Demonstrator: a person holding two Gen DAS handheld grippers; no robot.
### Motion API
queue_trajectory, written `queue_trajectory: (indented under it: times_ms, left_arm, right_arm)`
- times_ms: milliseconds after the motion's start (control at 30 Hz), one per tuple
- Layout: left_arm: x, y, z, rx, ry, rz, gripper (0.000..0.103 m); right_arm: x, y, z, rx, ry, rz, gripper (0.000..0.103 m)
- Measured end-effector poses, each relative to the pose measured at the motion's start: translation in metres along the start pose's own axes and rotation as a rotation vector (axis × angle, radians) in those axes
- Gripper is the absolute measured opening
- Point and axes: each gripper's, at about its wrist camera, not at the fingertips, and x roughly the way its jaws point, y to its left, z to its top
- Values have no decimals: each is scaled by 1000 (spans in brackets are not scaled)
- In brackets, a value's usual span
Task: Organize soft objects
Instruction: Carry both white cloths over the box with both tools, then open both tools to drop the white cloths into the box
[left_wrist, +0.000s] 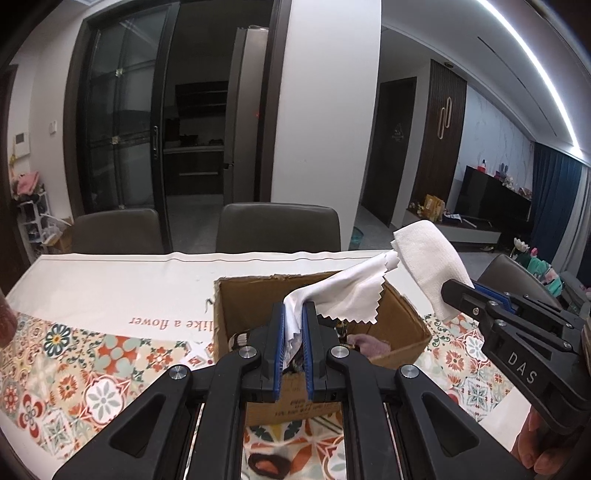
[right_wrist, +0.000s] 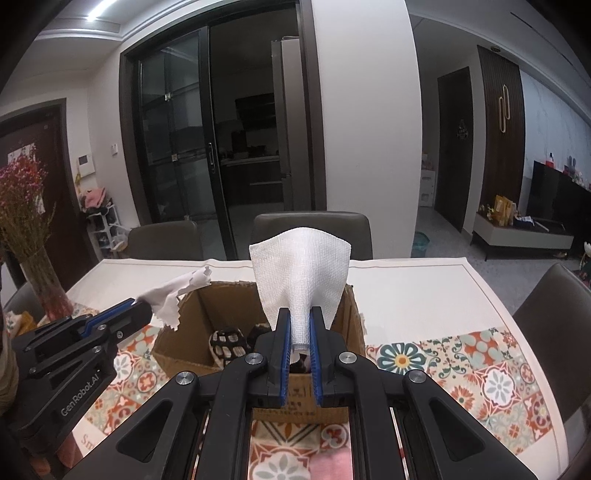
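My left gripper (left_wrist: 293, 314) is shut on a thin white cloth with zigzag edges (left_wrist: 347, 291) and holds it over an open cardboard box (left_wrist: 410, 317). The left gripper also shows in the right wrist view (right_wrist: 142, 304) with the same cloth (right_wrist: 173, 291). My right gripper (right_wrist: 299, 321) is shut on a folded white waffle towel (right_wrist: 301, 273) above the box (right_wrist: 177, 339). The right gripper shows in the left wrist view (left_wrist: 452, 295) with the towel (left_wrist: 428, 258). Inside the box lie a checked soft item (right_wrist: 227, 343) and a mauve one (left_wrist: 369, 341).
The box stands on a table with a floral patterned cloth (left_wrist: 85, 365). Grey chairs (left_wrist: 277, 229) stand at the far side and another (right_wrist: 554, 306) at the right. A vase of dried pink flowers (right_wrist: 33, 236) stands at the table's left. A dark hair tie (left_wrist: 266, 465) lies near me.
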Motion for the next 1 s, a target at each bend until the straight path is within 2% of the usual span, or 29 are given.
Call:
queue_trajectory:
  times_ms: [167,333,567,733,900,967,1000]
  left_arm:
    - [24,4,12,21,27,-27,11]
    - [54,4,17,27,106,-60,11]
    - [84,8,19,-23,192,-146,11]
    - [99,7,18,-4,232,-107,12]
    - [110,4,10,12,275,-86,22]
    - [111,7,9,11,280,-78,35]
    - [112,7,8,12,279,-73,37]
  right_arm:
    - [22,2,10,-16,34,16,11]
    - [45,3,9,-28,94,37,11]
    - [81,-2,4,-19,185,94,11]
    - [100,-2,-1,-50,235,98,11]
    - [112,-3,-6,-45,267,106,13]
    - [118,-5,-7,-38,289,109,19]
    - [119,-6,-8,-35,298,107,29]
